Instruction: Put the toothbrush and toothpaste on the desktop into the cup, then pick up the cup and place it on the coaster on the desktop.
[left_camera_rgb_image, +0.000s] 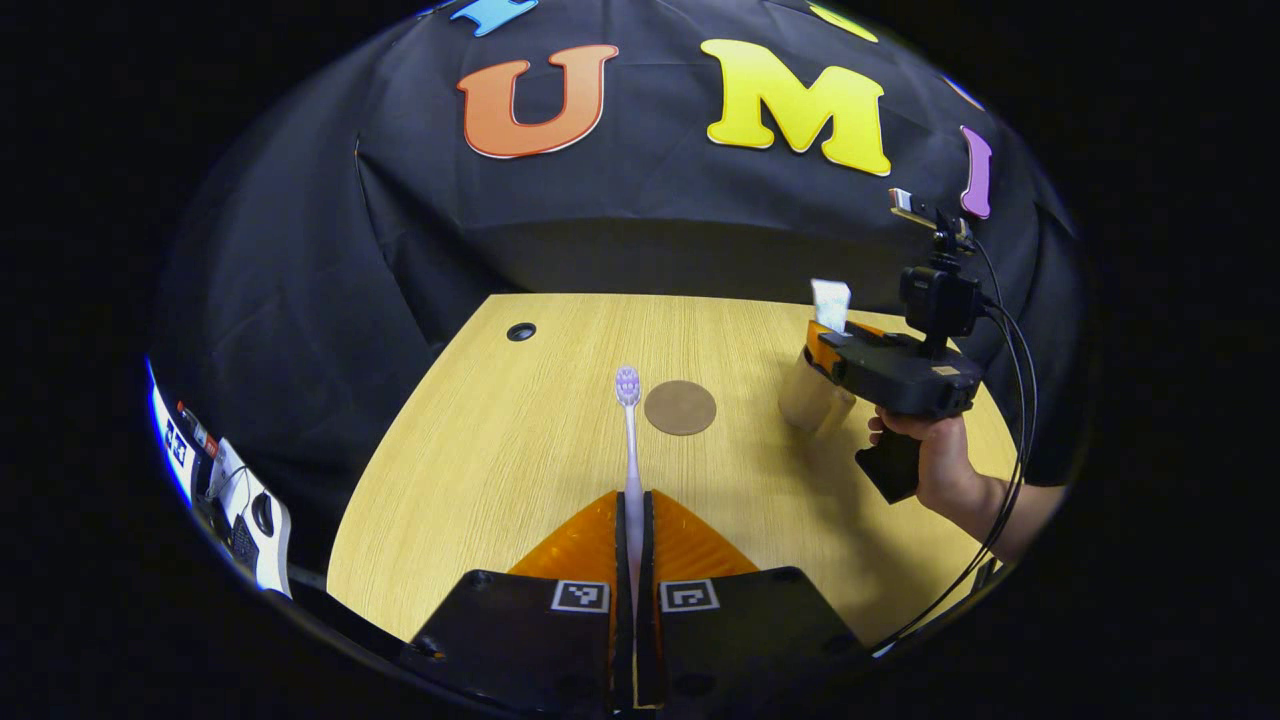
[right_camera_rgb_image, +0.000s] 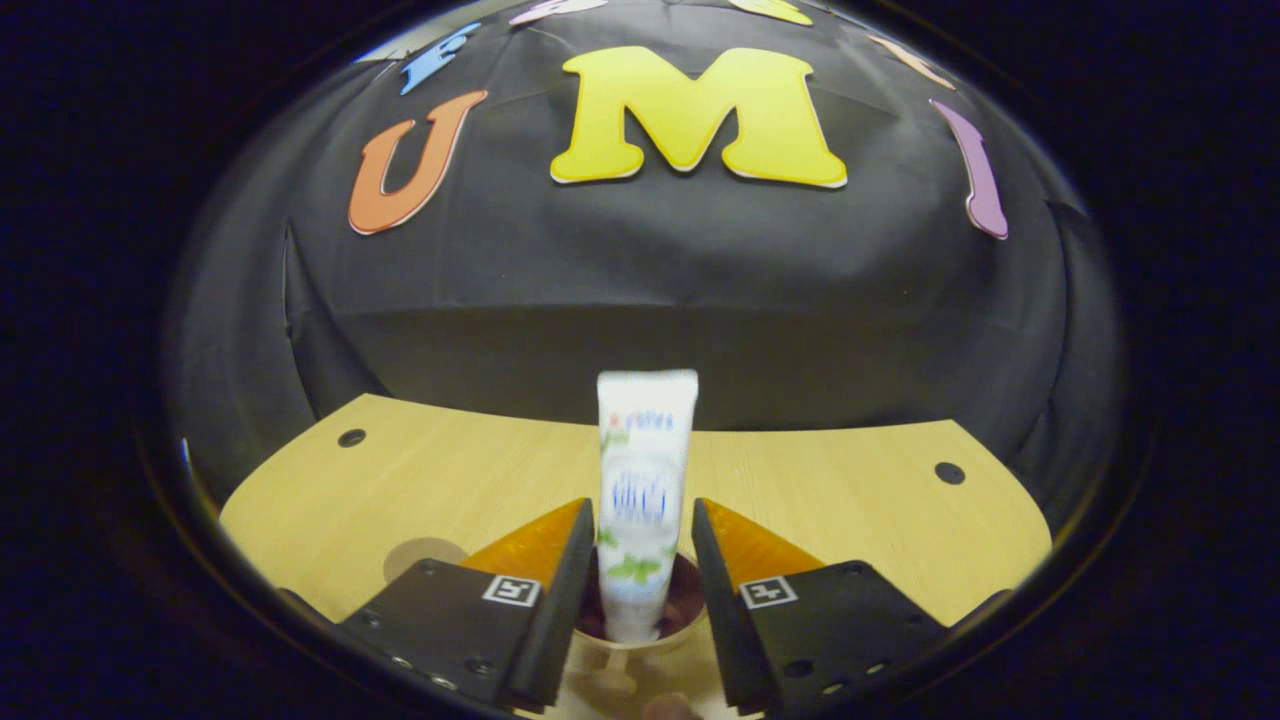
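**Toothpaste in the cup, toothbrush in hand**

In the left gripper view, my left gripper (left_camera_rgb_image: 634, 520) has its fingers closed nearly together on the handle of the slim white toothbrush with a pale bristle head (left_camera_rgb_image: 630, 430). The brush points straight ahead along the fingers, head away from me, above the light wood-grain desktop (left_camera_rgb_image: 480, 470). I judge that lengthwise hold is there so the brush can be tipped handle-first into the cup. The round brown coaster (left_camera_rgb_image: 680, 407) lies flat just to the right of the brush head, bare, waiting for the cup. Farther right, a hand (left_camera_rgb_image: 940, 460) holds the right gripper (left_camera_rgb_image: 825, 350) over the translucent pale plastic cup (left_camera_rgb_image: 812, 400), with the top of the white toothpaste tube (left_camera_rgb_image: 830, 303) rising above the gripper's body. The cup stands well apart from the coaster, so the carrying step is not yet done.

In the right gripper view, the right gripper (right_camera_rgb_image: 640, 560) has its fingers spread wide, one either side of the tube (right_camera_rgb_image: 645, 490) with a gap on each side, so it holds nothing. The tube stands upright with its lower end inside the cup (right_camera_rgb_image: 640, 640), whose rim shows below the fingers. As I read it, the open stance means the tube is released and leaning on the cup's wall. Next the brush has to travel right, to that cup.
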